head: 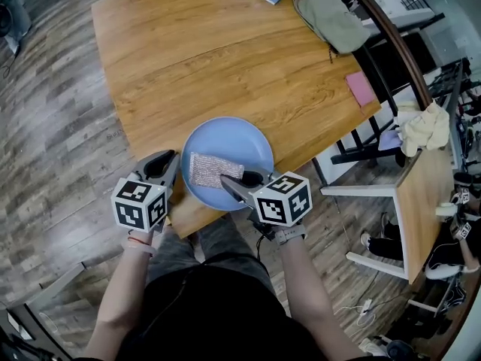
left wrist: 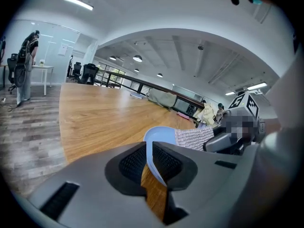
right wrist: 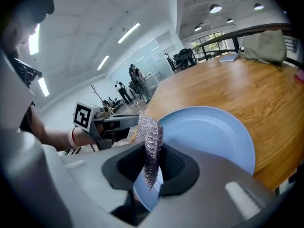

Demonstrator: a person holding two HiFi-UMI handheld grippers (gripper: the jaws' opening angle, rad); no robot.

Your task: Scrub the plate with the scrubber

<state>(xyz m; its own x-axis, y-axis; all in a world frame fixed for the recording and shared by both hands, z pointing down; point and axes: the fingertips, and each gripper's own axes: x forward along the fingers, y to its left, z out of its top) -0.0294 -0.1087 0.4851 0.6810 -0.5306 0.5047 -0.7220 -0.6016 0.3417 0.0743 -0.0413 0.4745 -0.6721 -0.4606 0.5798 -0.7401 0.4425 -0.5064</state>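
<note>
The rim of the blue plate [left wrist: 159, 137] is pinched between the closed jaws of the left gripper [left wrist: 151, 161]. The silvery scrubber [right wrist: 150, 141] is clamped edge-on by the jaws of the right gripper [right wrist: 152, 167], over the plate's face. The plate is held at the wooden counter's [head: 225, 59] near edge. It should be braced steady while the scrubber is pressed flat and swept across.

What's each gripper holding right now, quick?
Left gripper: jaws closed on the rim of the blue plate.
Right gripper: jaws closed on the scrubber.
</note>
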